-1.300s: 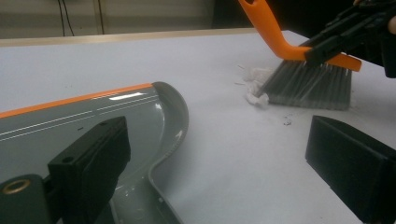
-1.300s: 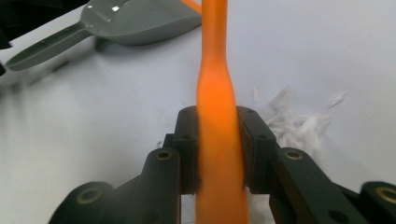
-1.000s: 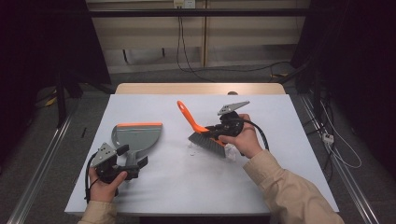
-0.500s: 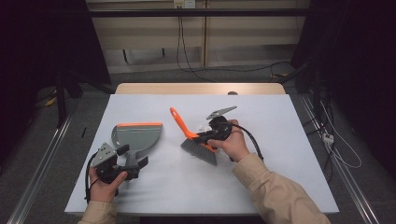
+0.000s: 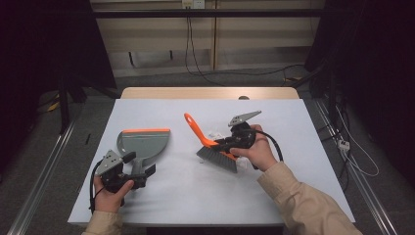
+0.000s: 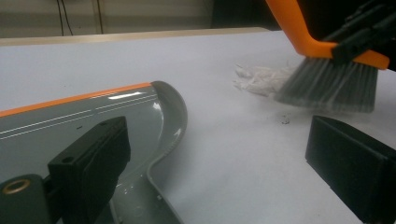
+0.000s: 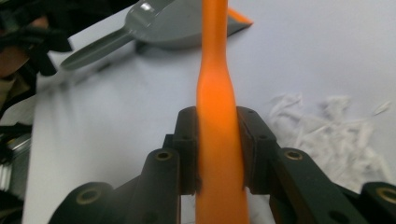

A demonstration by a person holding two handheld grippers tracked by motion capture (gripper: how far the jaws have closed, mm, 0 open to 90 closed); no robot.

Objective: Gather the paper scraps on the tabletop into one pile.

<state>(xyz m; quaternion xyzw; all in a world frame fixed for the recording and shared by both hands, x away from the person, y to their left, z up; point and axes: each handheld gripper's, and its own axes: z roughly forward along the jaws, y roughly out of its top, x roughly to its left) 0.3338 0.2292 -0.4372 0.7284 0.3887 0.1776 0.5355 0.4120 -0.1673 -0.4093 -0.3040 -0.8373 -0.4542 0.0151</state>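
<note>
A grey dustpan [image 5: 144, 143] with an orange front edge lies flat on the left of the white table. My left gripper [image 5: 141, 170] sits at its handle. In the left gripper view this gripper [image 6: 218, 140] is open, its jaws wide apart, with the dustpan handle [image 6: 140, 200] low beside the left jaw. My right gripper [image 5: 221, 144] is shut on the orange handle [image 7: 215, 93] of a brush. The grey bristles [image 5: 218, 158] point down at the table. A small heap of white shredded paper [image 5: 213, 134] lies just behind the bristles.
The table's far wooden edge [image 5: 210, 93] runs along the back. Cables hang on the wall and lie on the floor to the right. Bare table top [image 5: 195, 196] stretches between the two hands and along the front edge.
My right gripper has carried the brush a little to the left and nearer to the person, bristles lower on the table. The left gripper and dustpan have stayed put.
</note>
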